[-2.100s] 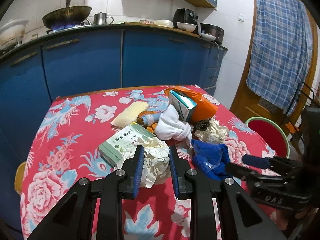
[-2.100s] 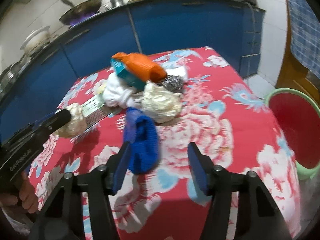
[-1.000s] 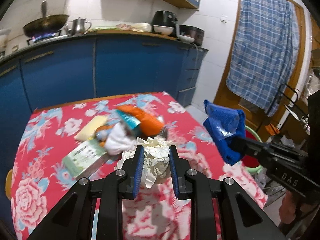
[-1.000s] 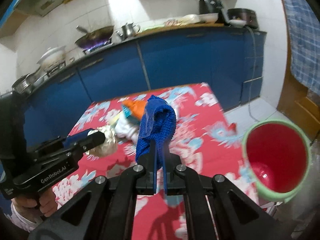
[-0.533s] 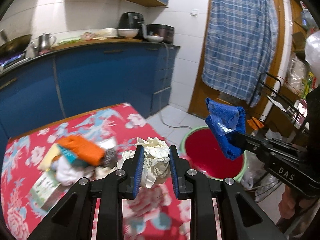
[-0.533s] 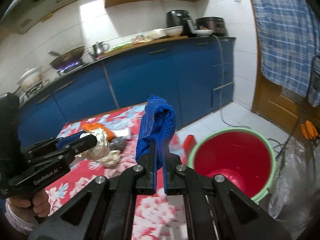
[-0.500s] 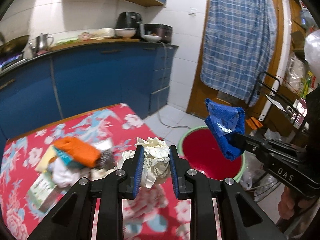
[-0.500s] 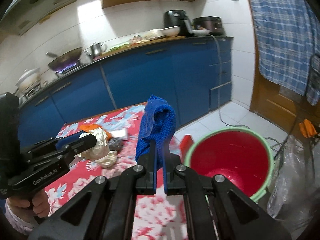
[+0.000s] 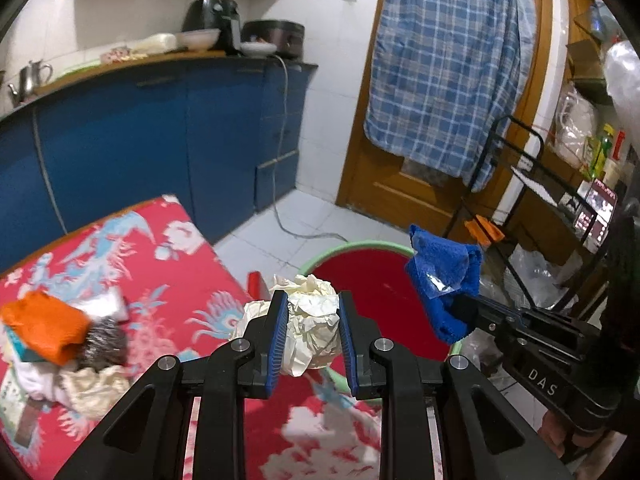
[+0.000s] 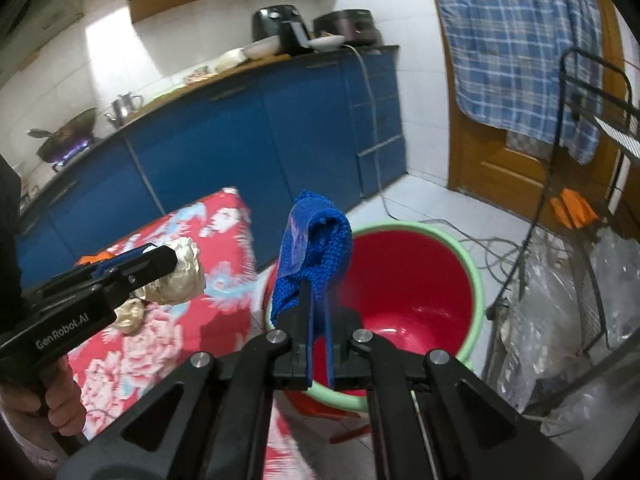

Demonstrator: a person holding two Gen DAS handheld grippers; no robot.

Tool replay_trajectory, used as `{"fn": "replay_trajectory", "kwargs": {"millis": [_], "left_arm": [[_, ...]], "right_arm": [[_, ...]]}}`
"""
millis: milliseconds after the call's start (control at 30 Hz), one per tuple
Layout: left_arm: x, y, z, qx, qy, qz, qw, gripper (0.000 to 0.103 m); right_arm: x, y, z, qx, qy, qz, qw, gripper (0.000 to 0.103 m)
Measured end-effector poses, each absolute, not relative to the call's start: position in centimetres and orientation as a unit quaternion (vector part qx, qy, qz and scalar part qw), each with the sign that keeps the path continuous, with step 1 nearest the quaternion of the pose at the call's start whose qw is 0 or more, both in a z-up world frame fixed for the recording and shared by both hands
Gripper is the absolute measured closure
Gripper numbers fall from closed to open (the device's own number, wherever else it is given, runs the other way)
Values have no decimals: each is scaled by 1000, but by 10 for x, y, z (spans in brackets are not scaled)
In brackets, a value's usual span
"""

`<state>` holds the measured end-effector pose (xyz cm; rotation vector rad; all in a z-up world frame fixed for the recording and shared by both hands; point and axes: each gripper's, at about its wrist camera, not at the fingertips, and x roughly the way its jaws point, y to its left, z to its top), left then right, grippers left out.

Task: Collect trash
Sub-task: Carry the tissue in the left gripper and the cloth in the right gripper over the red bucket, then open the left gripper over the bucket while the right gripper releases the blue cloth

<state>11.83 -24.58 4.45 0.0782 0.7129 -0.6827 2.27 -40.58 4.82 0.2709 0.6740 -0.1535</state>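
My left gripper [image 9: 311, 322] is shut on a crumpled white paper wad [image 9: 312, 320], held above the table's right edge beside the red bucket [image 9: 368, 280]. The wad also shows in the right wrist view [image 10: 180, 272]. My right gripper [image 10: 318, 320] is shut on a blue knitted cloth [image 10: 316, 256], held over the red bucket with the green rim [image 10: 416, 296]. The cloth also shows in the left wrist view [image 9: 444, 276]. More trash lies on the table: an orange bag [image 9: 44, 332], a dark scrubber [image 9: 106, 344] and a cream paper wad [image 9: 92, 392].
The table has a red floral cloth [image 9: 160, 264]. Blue kitchen cabinets [image 10: 240, 148] stand behind it. A wooden door with a checked blue cloth [image 9: 448, 80] is at the right. A black wire rack [image 10: 592, 200] and plastic bags [image 10: 560, 320] stand right of the bucket. A cable [image 9: 304, 232] lies on the floor.
Both grippers have swung right from over the table toward the red bucket, still holding the paper wad and the blue cloth. The bucket now fills more of both views.
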Motion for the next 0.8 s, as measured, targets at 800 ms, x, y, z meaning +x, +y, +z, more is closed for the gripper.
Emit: {"fn": "replay_trajectory", "kwargs": {"millis": [800], "left_arm": [[134,-309,-5,74,385,-357,848,53]], "right_arm": [[37,-454,-16,188,388,-111,895,90]]}}
